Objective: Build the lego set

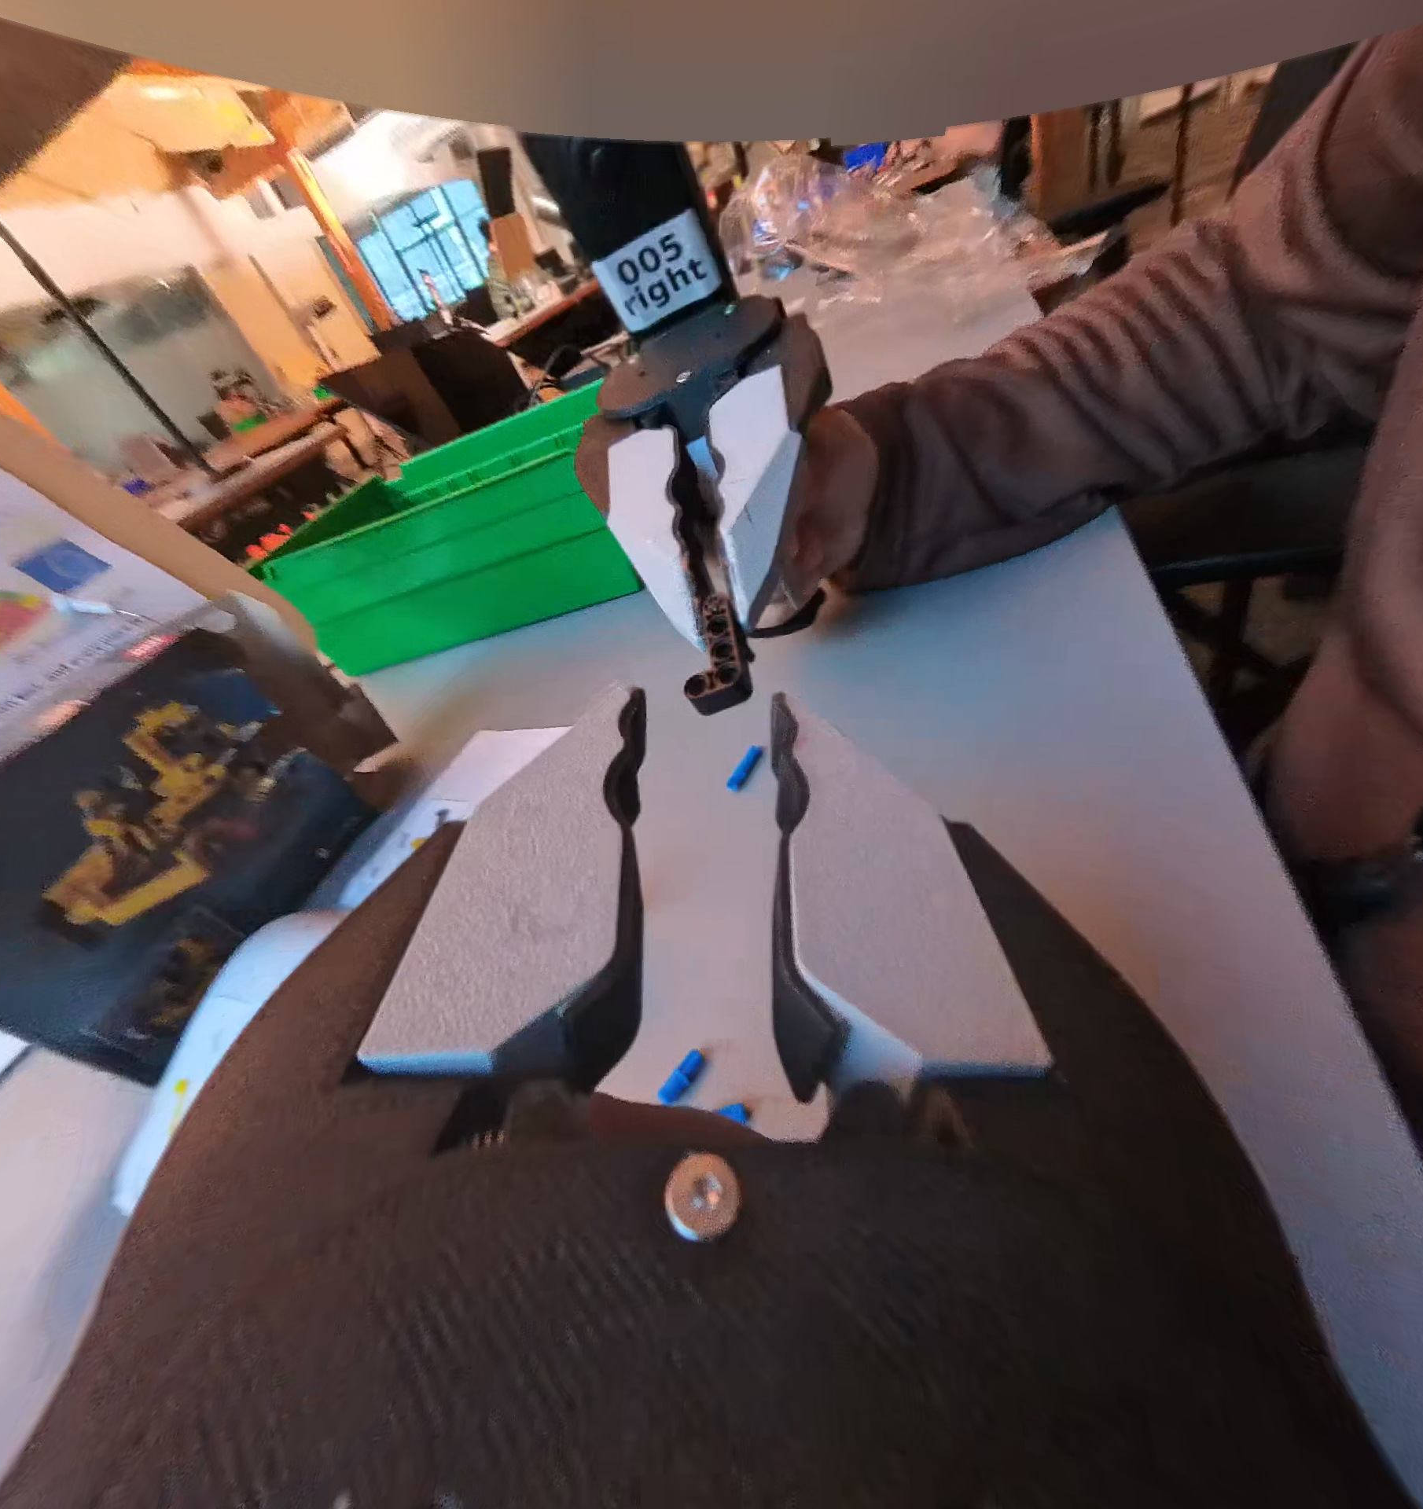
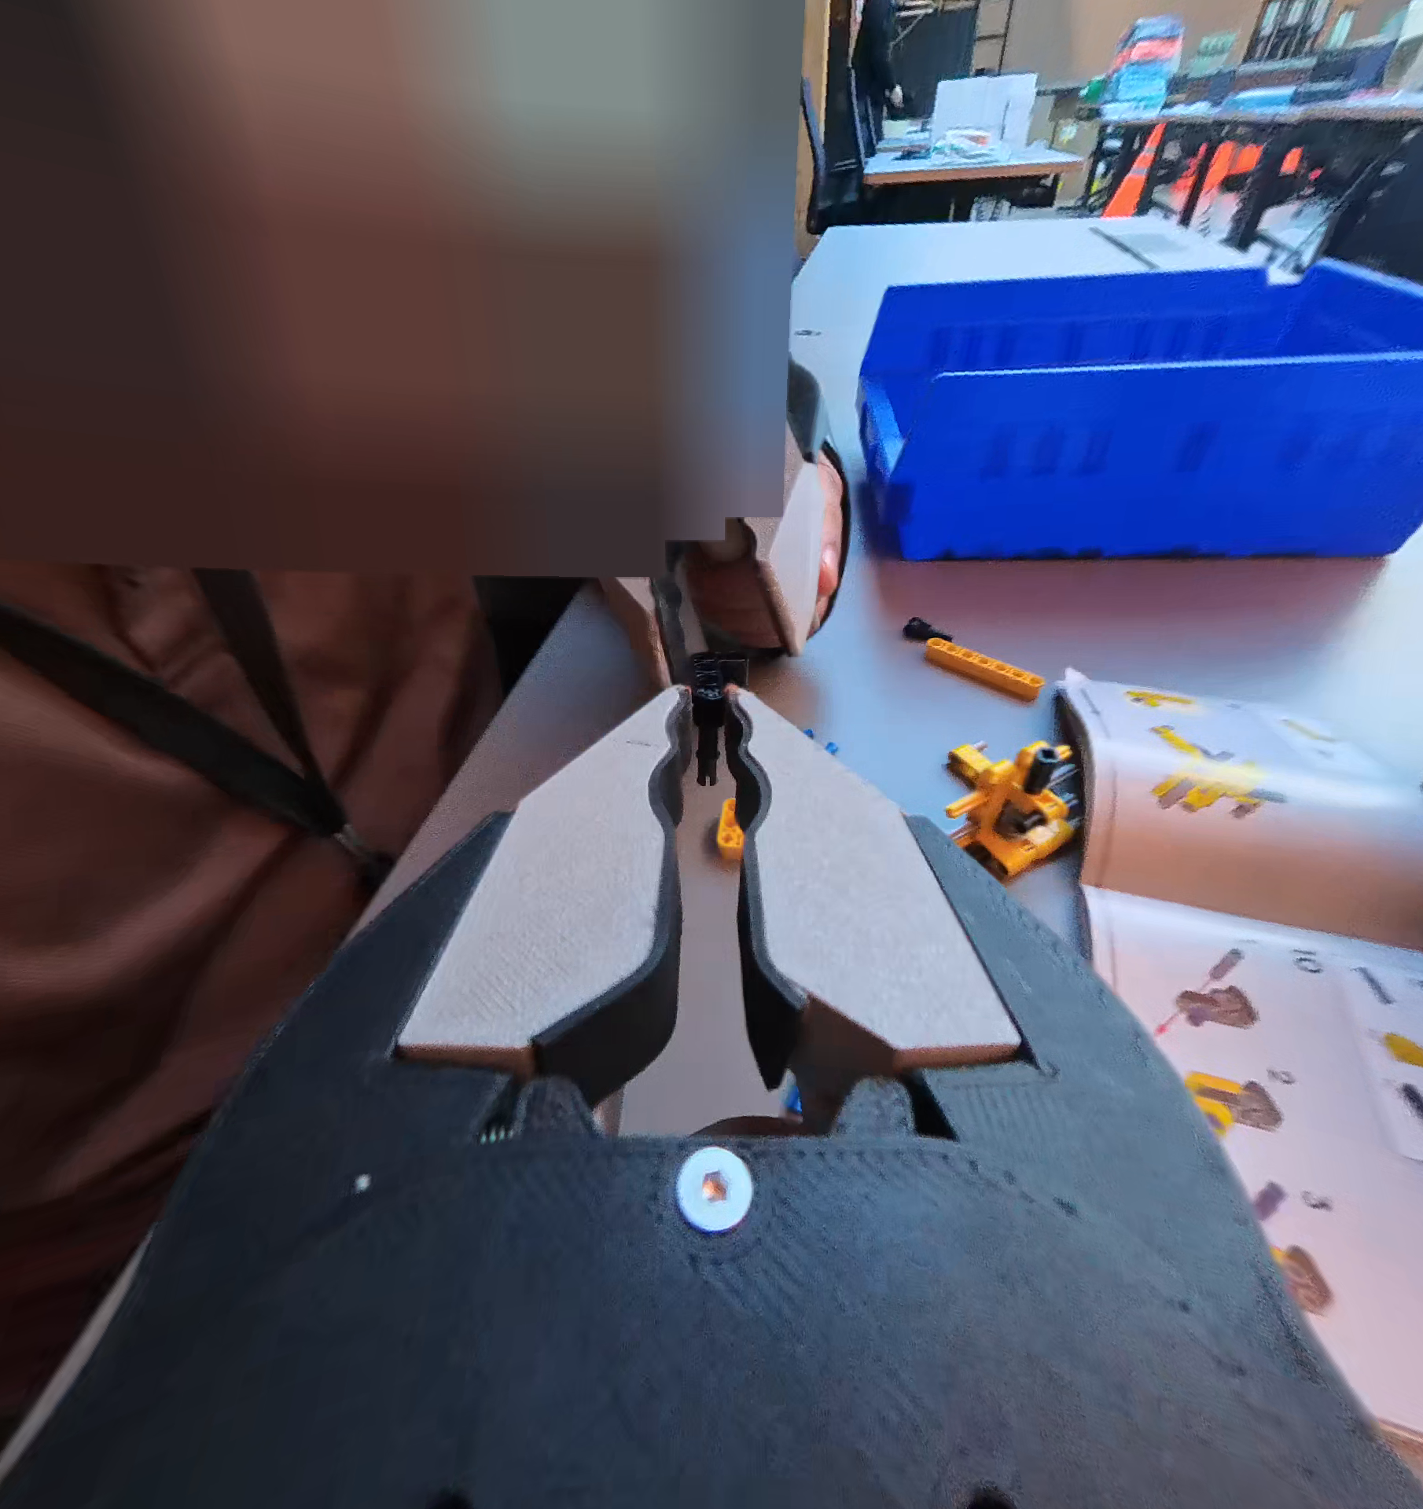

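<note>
My right gripper (image 2: 707, 698) is shut on a black L-shaped beam (image 2: 708, 709) and holds it just above the grey table (image 2: 880, 718). In the left wrist view the right gripper (image 1: 704, 629) points down, and the beam (image 1: 720, 665) hangs from its tips. My left gripper (image 1: 706, 709) is open and empty, with its tips just short of the beam. A blue pin (image 1: 743, 767) lies on the table (image 1: 978, 735) between its fingers, and two more pins (image 1: 682, 1076) lie near its base. A small yellow piece (image 2: 729, 829) lies under my right gripper.
A yellow partial build (image 2: 1014, 804), a long yellow beam (image 2: 984, 668) and a black pin (image 2: 925, 630) lie beside the open instruction booklet (image 2: 1264, 1061). A blue bin (image 2: 1166, 425) stands behind them. A green bin (image 1: 463, 539) and the set's box (image 1: 145, 857) are at the left. A person's sleeve (image 1: 1100, 425) is at the right. Both grippers' tips are close together, under 4 cm apart.
</note>
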A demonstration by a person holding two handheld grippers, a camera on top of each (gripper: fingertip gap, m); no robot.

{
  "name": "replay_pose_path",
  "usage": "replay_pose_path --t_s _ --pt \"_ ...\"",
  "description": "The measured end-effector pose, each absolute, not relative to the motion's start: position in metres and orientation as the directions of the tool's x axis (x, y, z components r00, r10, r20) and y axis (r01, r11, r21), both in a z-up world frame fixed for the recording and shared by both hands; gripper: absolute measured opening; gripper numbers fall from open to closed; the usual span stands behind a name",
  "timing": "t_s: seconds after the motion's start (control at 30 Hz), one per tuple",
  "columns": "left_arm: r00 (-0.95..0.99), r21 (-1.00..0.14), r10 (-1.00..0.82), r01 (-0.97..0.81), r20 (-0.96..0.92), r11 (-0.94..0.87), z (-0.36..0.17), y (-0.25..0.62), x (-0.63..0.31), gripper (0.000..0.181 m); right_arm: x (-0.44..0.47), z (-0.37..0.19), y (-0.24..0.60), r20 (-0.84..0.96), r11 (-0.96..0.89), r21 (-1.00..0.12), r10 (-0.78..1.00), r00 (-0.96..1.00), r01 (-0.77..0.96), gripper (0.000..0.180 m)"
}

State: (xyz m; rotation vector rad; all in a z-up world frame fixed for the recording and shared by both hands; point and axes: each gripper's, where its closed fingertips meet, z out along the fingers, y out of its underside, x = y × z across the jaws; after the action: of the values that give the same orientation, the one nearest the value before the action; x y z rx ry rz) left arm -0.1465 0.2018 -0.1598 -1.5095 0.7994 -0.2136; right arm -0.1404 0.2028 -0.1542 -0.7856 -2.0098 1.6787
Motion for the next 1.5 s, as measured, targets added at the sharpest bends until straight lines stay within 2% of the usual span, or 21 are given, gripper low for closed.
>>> replay_pose_path --t_s 0.13,0.27,0.57,0.83,0.97,1.07,1.2,1.3,1.5 --pt "0.74 -0.96 -0.634 -0.279 -0.222 0.011 -0.162 0.204 -0.146 0.033 -0.139 -0.152 0.2 0.067 0.175 -0.982 0.655 -0.752 0.066 0.004" --pt "0.747 -0.961 -0.626 -0.276 -0.224 0.014 -0.162 0.205 -0.147 0.018 -0.143 -0.151 0.201 0.157 0.227 -0.974 0.677 -0.719 0.001 0.004" --pt "0.761 -0.964 -0.607 -0.261 -0.231 0.04 -0.157 0.206 -0.146 0.013 -0.146 -0.148 0.198 0.174 0.211 -0.977 0.689 -0.704 -0.036 0.004" --pt "0.749 -0.968 -0.628 -0.248 -0.21 0.029 -0.158 0.204 -0.145 0.013 -0.146 -0.154 0.197 0.158 0.223 -0.975 0.687 -0.709 -0.001 0.004" --pt "0.758 -0.963 -0.613 -0.267 -0.224 0.021 -0.16 0.206 -0.149 0.013 -0.146 -0.16 0.203 0.118 0.218 -0.974 0.699 -0.705 0.054 0.007" --pt "0.78 -0.954 -0.577 -0.3 -0.241 -0.008 -0.164 0.211 -0.159 0.013 -0.144 -0.16 0.216 0.07 0.189 -0.976 0.733 -0.677 0.104 0.02" --pt "0.797 -0.911 -0.51 -0.407 -0.323 -0.059 -0.177 0.22 -0.173 0.013 -0.142 -0.158 0.257 -0.018 0.121 -0.967 0.846 -0.534 0.224 0.02" --pt "0.792 -0.89 -0.499 -0.448 -0.353 -0.081 -0.183 0.222 -0.174 0.013 -0.13 -0.174 0.265 -0.129 0.075 -0.919 0.87 -0.475 0.388 0.022" --pt "0.772 -0.856 -0.494 -0.508 -0.4 -0.101 -0.191 0.223 -0.173 0.013 -0.124 -0.228 0.259 -0.026 0.228 -0.77 0.922 -0.386 0.596 0.018"
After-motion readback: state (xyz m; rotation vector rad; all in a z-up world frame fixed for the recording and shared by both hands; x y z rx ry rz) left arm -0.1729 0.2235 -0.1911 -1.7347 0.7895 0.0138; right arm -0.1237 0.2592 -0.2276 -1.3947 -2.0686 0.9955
